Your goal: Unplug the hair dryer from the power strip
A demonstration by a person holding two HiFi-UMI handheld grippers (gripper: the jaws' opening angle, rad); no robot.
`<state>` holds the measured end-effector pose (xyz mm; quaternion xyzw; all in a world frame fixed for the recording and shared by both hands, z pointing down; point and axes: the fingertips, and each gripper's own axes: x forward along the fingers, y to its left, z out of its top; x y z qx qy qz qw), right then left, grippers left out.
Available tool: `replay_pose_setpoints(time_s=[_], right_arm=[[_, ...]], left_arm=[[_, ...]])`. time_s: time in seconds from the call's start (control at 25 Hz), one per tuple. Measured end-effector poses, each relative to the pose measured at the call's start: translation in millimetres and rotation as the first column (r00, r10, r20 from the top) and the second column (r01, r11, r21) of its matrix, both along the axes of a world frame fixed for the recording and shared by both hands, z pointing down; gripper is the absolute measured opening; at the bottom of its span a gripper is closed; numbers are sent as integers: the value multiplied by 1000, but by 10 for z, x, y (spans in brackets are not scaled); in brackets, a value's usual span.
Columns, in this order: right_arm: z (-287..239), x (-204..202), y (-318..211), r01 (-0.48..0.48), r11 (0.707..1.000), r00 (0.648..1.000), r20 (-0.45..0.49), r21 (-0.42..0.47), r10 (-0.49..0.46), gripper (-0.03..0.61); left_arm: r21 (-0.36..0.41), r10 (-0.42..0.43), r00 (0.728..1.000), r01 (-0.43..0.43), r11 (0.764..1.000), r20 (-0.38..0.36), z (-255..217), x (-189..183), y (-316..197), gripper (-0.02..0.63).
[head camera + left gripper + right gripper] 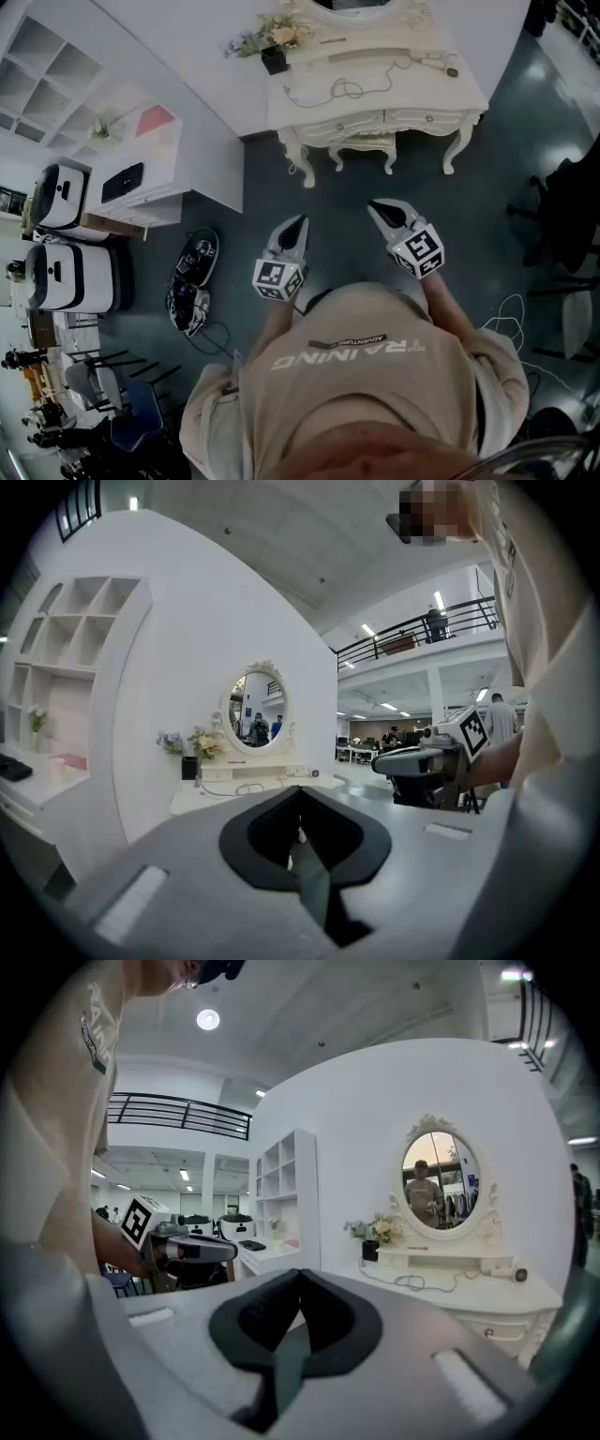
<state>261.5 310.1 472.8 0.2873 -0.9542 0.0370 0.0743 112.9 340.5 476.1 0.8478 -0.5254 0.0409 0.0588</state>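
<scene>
A white dressing table [375, 119] with an oval mirror [439, 1180] stands across the floor, a few steps ahead of me. A long white block [361, 53], the power strip as far as I can tell, lies along its back. A thin cord [342, 91] loops over the top to a small dark-tipped object [452, 70] at the right; it is too small to tell as the hair dryer. My left gripper [298, 223] and right gripper [377, 206] are held side by side at chest height, both shut and empty, far short of the table.
A flower pot [274, 58] sits at the table's left corner and a stool [361, 145] is tucked beneath. A white shelf unit [56, 66] and two white machines [70, 277] line the left. Gear lies on the floor [192, 272]; a dark chair [572, 216] stands at right.
</scene>
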Motion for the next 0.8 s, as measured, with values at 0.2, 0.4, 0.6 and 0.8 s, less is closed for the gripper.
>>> replay_pose_setpoints(time_s=[0.2,0.4,0.6,0.8], right_arm=[[215,174,124,13,999,1000,-1,-53,-13,3],[354,372,77,-13,996,1000,22,-92,15,3],[383,171,55,26,997,999,38,-70,-23,3],[375,-275,-118,70,996,997,14,-61,-69,3]], left_arm=[[-48,7,1000,-7,999,-1,173,243,29,6],[-70,40,999,-40,997,-2,193,475,-15,6],[-84,-12,999,8,996,-37,155,279,38,6],[-100,-46,993,36,994,-107,213,-73,-44,6]])
